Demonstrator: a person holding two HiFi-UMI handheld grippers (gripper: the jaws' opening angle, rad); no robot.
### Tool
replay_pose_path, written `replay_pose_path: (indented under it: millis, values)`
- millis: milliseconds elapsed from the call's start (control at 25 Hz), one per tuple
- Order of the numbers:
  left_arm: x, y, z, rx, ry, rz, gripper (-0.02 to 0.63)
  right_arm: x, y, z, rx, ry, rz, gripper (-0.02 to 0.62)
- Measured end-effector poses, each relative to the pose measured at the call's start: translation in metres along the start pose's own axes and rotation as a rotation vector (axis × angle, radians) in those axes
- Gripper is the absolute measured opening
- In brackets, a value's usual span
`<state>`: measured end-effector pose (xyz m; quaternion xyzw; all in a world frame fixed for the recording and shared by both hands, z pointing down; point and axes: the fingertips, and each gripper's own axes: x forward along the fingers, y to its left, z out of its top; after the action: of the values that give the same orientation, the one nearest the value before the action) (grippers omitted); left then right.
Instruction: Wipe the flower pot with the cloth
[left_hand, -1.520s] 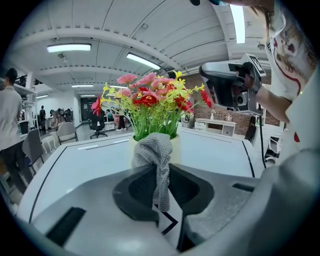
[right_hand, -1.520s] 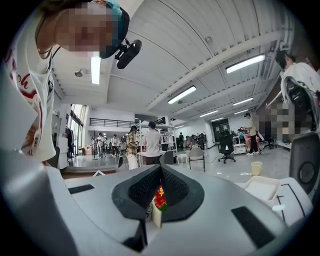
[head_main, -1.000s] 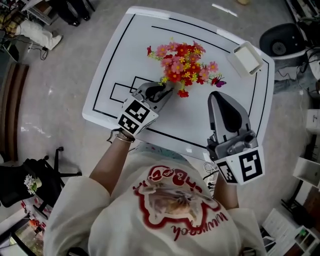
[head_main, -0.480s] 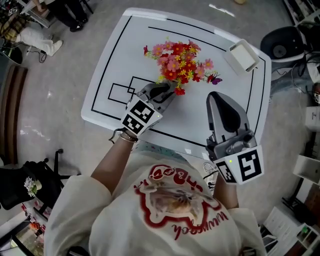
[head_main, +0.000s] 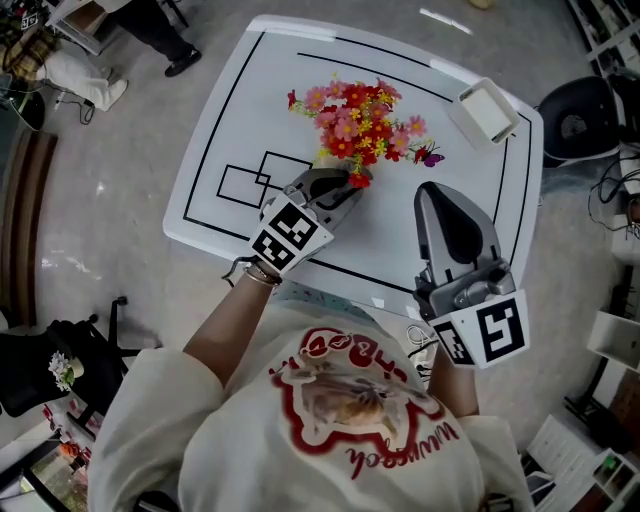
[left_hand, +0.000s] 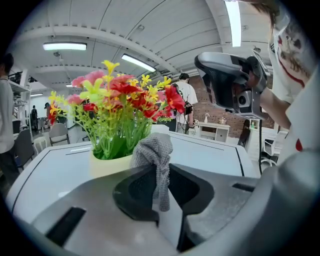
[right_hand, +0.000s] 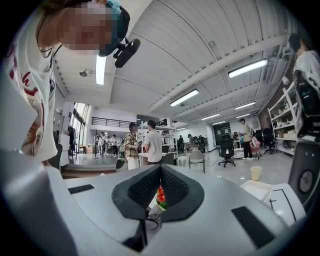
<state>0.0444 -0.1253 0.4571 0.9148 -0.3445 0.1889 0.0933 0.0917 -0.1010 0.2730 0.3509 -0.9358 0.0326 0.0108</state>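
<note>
A pale yellow flower pot (left_hand: 107, 164) full of red, pink and yellow flowers (head_main: 360, 120) stands mid-table. My left gripper (head_main: 335, 185) is at the pot's near side, shut on a grey knitted cloth (left_hand: 155, 150). The cloth bunches above the jaws right in front of the pot's right edge; whether it touches the pot I cannot tell. My right gripper (head_main: 440, 200) hovers level over the table's near right part, shut, with nothing in it. It also shows in the left gripper view as the right gripper (left_hand: 230, 82), off to the pot's right.
The white table (head_main: 250, 100) carries black lines and two drawn rectangles (head_main: 245, 185) left of the pot. A white square tray (head_main: 487, 112) sits at the far right corner. A black chair (head_main: 580, 125) stands past that corner. People stand far off in the room.
My left gripper with the cloth has shifted a little to the right along the pot's near side. The right gripper has stayed where it was.
</note>
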Motion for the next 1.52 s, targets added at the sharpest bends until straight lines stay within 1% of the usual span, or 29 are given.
replay_pose_path:
  millis: [240, 440, 560, 680, 720, 760, 800, 880, 1000, 1200, 1320, 1440, 1520]
  values:
    - [-0.009, -0.030, 0.018, 0.036, -0.054, -0.064, 0.055, -0.009, 0.000, 0.001, -0.012, -0.001, 0.002, 0.000]
    - [-0.030, -0.056, 0.042, 0.038, -0.120, -0.110, 0.055, -0.017, 0.012, 0.006, -0.039, -0.006, 0.035, 0.000]
    - [-0.045, -0.066, 0.060, 0.038, -0.173, -0.122, 0.055, -0.018, 0.019, 0.007, -0.044, -0.004, 0.072, 0.000]
    - [-0.060, -0.071, 0.084, 0.061, -0.226, -0.114, 0.055, -0.018, 0.025, 0.007, -0.043, 0.001, 0.105, 0.003]
    - [-0.064, -0.070, 0.091, 0.078, -0.239, -0.111, 0.055, -0.018, 0.028, 0.007, -0.044, 0.003, 0.120, 0.023]
    - [-0.067, -0.069, 0.099, 0.097, -0.251, -0.109, 0.055, -0.017, 0.031, 0.007, -0.047, 0.006, 0.139, 0.080]
    - [-0.069, -0.068, 0.106, 0.111, -0.263, -0.107, 0.055, -0.016, 0.034, 0.007, -0.053, 0.011, 0.158, 0.114]
    - [-0.073, -0.064, 0.118, 0.123, -0.286, -0.096, 0.055, -0.012, 0.039, 0.007, -0.067, 0.019, 0.188, 0.126]
    - [-0.076, -0.063, 0.131, 0.145, -0.304, -0.089, 0.055, -0.008, 0.043, 0.011, -0.073, 0.025, 0.209, 0.146]
    - [-0.079, -0.073, 0.146, 0.191, -0.322, -0.110, 0.055, -0.003, 0.043, 0.016, -0.058, 0.037, 0.230, 0.184]
    - [-0.080, -0.080, 0.153, 0.224, -0.335, -0.134, 0.055, -0.002, 0.043, 0.016, -0.041, 0.052, 0.268, 0.184]
    - [-0.080, -0.085, 0.158, 0.267, -0.327, -0.142, 0.055, -0.005, 0.043, 0.019, -0.028, 0.053, 0.288, 0.181]
    - [-0.079, -0.085, 0.162, 0.282, -0.322, -0.136, 0.055, -0.006, 0.043, 0.023, -0.032, 0.050, 0.290, 0.160]
